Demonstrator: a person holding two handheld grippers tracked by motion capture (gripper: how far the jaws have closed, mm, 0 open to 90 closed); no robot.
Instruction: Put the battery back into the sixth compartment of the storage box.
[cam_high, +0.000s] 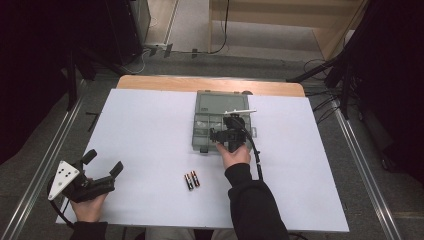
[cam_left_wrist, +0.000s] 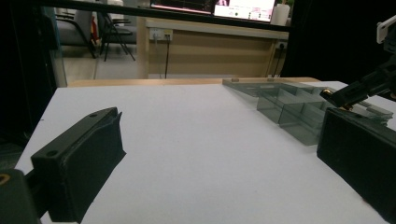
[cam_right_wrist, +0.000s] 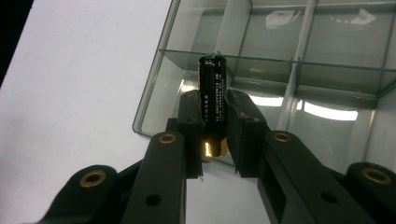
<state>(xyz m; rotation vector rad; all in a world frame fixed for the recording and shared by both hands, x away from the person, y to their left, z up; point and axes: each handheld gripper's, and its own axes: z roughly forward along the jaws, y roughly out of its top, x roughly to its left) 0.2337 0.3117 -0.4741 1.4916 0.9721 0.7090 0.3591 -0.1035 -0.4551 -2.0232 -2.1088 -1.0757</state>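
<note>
Black-and-gold, a single battery (cam_right_wrist: 213, 105) sits pinched upright between the pads of the right hand-held gripper (cam_right_wrist: 213, 126) in the right gripper view, its gold end low between the jaws and its dark end raised over the near left corner compartment of a clear plastic organiser box (cam_right_wrist: 154, 100). Thin dividers split the box into cells, and the white desk (cam_right_wrist: 84, 93) spreads out to the left of it.

From the high view, the right hand-held gripper (cam_high: 216, 135) hangs over the near part of the box (cam_high: 202, 117), which lies at the far middle of the desk (cam_high: 150, 130) with its lid laid open behind it. Two more batteries (cam_high: 192, 179) lie side by side on the sheet, nearer the person and apart from the box. At the near left corner, the left hand-held gripper (cam_high: 103, 163) rests in the person's hand with its jaws spread and nothing between them.

Seen in the left gripper view, those two black jaws stand wide apart over bare desk (cam_left_wrist: 201, 154), the box (cam_left_wrist: 289, 109) off to the right beyond them, where the right hand-held gripper (cam_left_wrist: 348, 95) comes in carrying the battery (cam_left_wrist: 327, 92).
</note>
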